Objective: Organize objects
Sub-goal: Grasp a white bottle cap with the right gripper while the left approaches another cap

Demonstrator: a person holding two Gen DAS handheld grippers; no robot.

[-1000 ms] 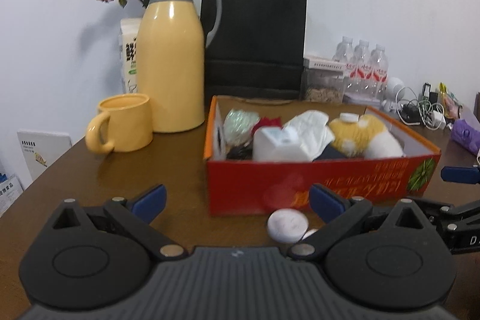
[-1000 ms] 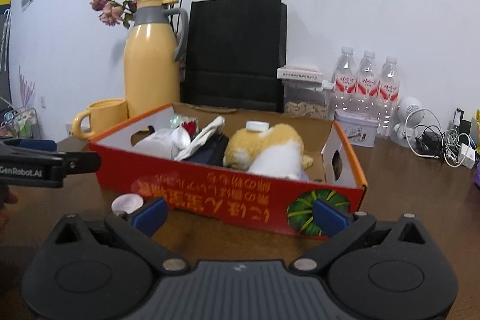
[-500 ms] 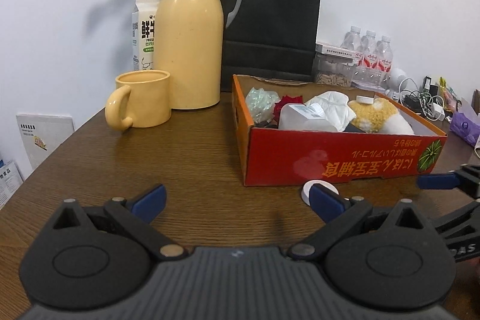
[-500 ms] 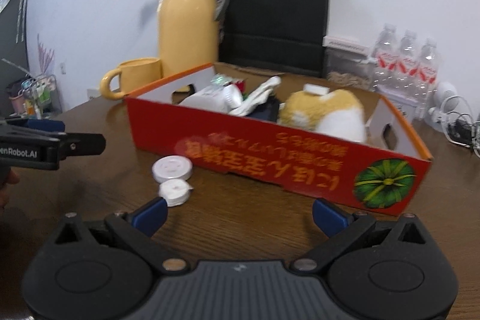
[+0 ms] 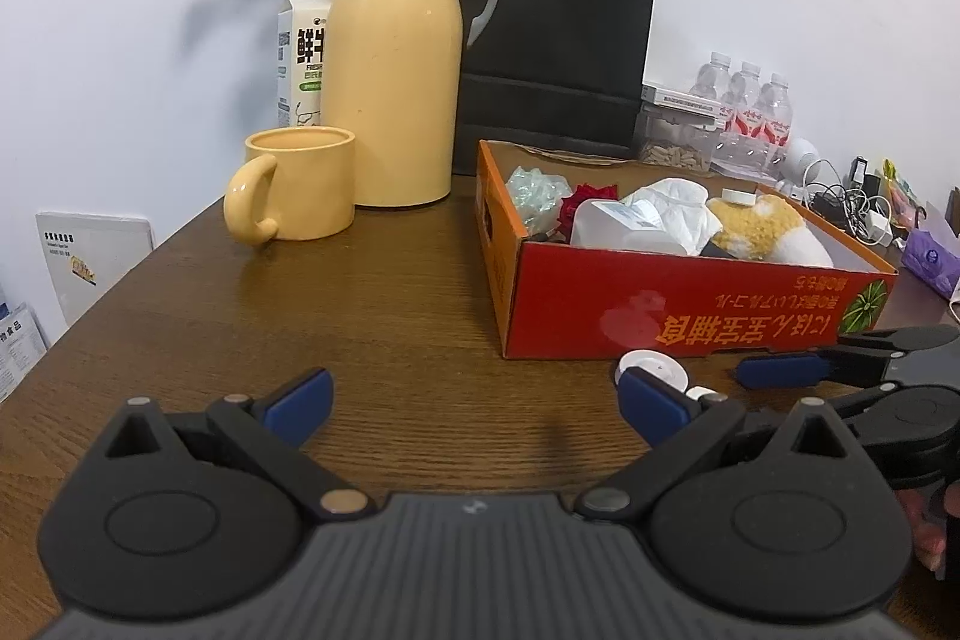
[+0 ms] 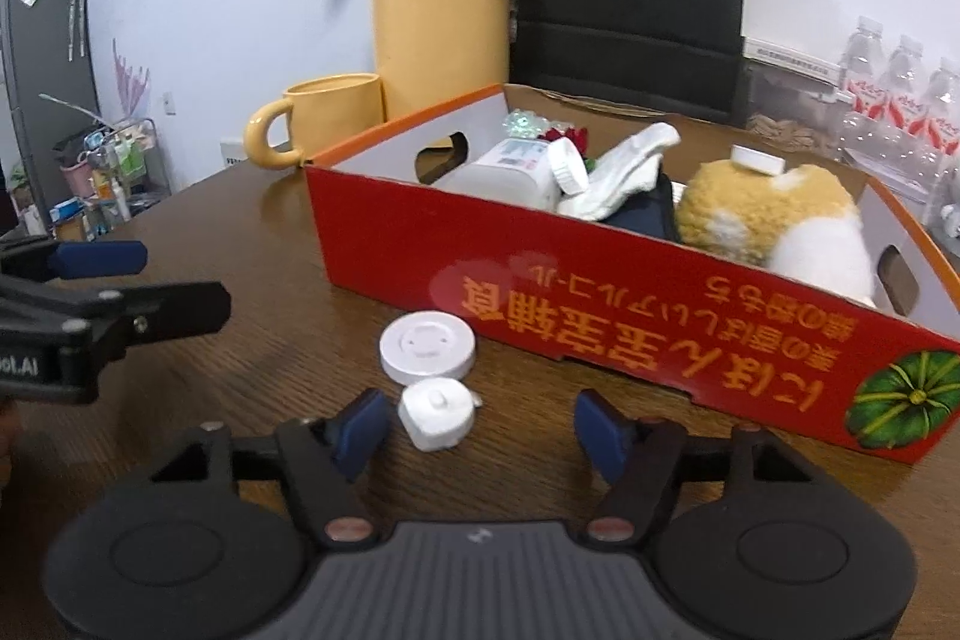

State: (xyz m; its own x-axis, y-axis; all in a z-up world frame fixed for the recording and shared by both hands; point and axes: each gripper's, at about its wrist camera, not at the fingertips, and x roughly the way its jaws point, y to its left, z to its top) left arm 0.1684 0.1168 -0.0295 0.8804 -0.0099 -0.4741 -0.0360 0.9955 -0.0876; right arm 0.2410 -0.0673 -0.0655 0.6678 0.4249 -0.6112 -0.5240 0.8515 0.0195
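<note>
Red cardboard box (image 6: 600, 292) w/ orange rim sits on dark wood surface (image 5: 372, 316); landmark for all below. Inside box: white plastic bottle (image 6: 516, 172), white cloth (image 6: 624, 172), yellow-and-white plush toy (image 6: 774, 214), red fabric rose (image 5: 591, 199). Just in front of box's printed long side, on surface: flat round white plastic lid (image 6: 427, 345) and, nearer the camera, small white knobbed cap (image 6: 438, 412), apart from box wall. Right tool (image 6: 480, 430) spread wide, holding nothing, cap near its left finger. Left tool (image 5: 474, 403) also wide, empty, off box's left front corner. Behind box's left end: yellow ceramic mug (image 5: 294, 184), tall yellow thermos jug (image 5: 393, 58).
</note>
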